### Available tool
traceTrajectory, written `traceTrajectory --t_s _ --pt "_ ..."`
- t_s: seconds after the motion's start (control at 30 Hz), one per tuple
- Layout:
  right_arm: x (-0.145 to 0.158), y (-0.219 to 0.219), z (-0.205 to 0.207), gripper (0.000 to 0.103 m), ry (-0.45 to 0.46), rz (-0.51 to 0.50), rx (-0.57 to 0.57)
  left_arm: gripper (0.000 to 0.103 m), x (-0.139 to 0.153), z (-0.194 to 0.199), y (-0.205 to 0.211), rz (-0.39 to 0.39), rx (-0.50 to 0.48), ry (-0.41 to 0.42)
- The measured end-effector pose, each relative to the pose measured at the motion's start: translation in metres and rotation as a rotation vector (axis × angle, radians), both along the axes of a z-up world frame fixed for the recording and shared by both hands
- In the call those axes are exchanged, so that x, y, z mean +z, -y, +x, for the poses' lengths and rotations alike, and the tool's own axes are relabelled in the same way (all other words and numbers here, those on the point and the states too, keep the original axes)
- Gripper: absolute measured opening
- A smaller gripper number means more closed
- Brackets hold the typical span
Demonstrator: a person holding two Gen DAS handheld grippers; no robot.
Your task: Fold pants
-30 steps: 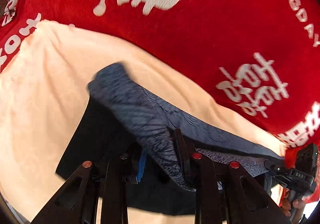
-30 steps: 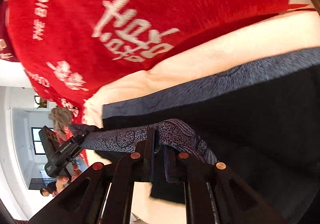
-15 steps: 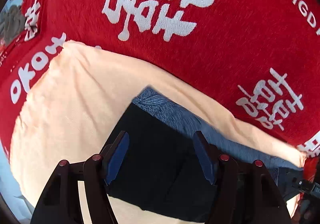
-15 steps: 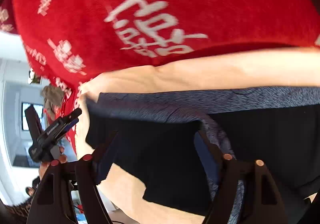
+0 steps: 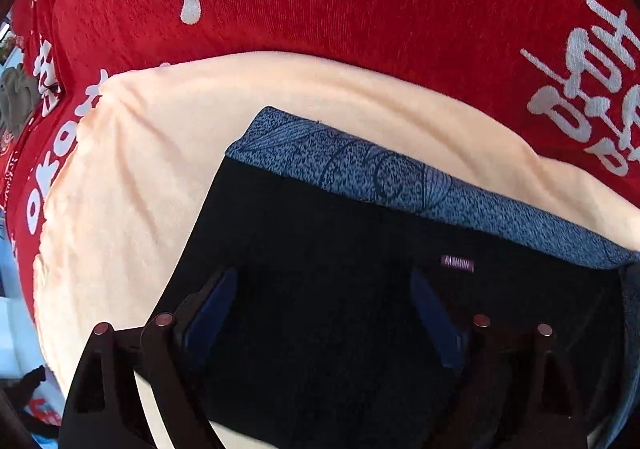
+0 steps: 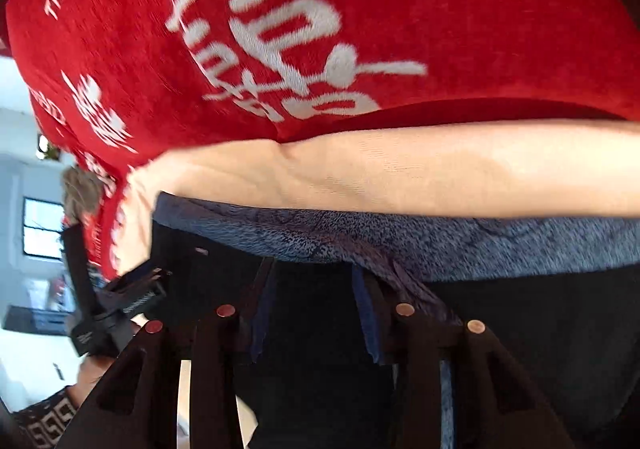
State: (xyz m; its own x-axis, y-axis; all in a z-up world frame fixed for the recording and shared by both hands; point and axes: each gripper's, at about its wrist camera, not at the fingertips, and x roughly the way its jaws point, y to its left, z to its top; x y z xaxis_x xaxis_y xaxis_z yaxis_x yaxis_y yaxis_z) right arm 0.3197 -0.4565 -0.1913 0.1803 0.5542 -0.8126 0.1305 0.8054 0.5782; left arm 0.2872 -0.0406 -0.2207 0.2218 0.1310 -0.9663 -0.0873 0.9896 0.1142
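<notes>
The pants (image 5: 320, 233) lie folded on a peach cloth (image 5: 140, 169). They are black, with a blue patterned band (image 5: 380, 169) along the far edge. My left gripper (image 5: 320, 281) hovers over the black fabric with its jaws opening wide and nothing pressed between the pads. My right gripper (image 6: 314, 273) is at the blue band (image 6: 480, 241) and its jaws are closing. Only black fabric shows in the gap, and a blue fold rests against the outer side of its right finger. In the right wrist view the left gripper (image 6: 160, 279) is at the pants' left end.
A red blanket (image 5: 360, 9) with white characters covers the surface under the peach cloth (image 6: 400, 169) and spreads far beyond it. A hand (image 6: 92, 369) with a patterned cuff holds the left gripper. A bright room with a window (image 6: 40, 229) lies past the blanket's left edge.
Both grippers were shut on a raised blue fold of the pants. They have let go and the fabric now lies flat. The left jaws spread wide; the right opened, then narrowed.
</notes>
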Motion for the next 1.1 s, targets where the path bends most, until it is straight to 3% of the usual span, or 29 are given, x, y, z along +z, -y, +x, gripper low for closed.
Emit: traceTrajectory --t_s 0.1,0.27,0.5,0.67,0.9,1.0,1.1 --pt "0.02 0.026 -0.022 0.059 0.028 0.066 -0.056 0.089 0.016 -0.014 0.015 0.0 -0.05 -0.005" --pt "0.034 0.068 -0.079 0.061 -0.009 0.129 -0.155 0.089 0.036 -0.05 0.066 -0.023 -0.203 -0.041" --pt "0.051 0.136 -0.207 0.061 -0.103 0.053 -0.387 0.089 0.05 -0.106 0.155 -0.129 -0.431 -0.093" --pt "0.059 0.168 -0.333 0.061 -0.167 -0.025 -0.618 0.089 0.056 -0.131 0.209 -0.196 -0.583 -0.088" --pt "0.038 0.175 -0.466 0.061 -0.239 -0.083 -0.872 0.089 0.066 -0.169 0.268 -0.302 -0.69 -0.098" --pt "0.017 0.174 -0.493 0.061 -0.245 -0.01 -0.942 0.089 0.064 -0.179 0.279 -0.357 -0.715 -0.114" --pt "-0.002 0.173 -0.501 0.061 -0.222 0.078 -0.94 0.089 0.054 -0.191 0.293 -0.349 -0.748 -0.125"
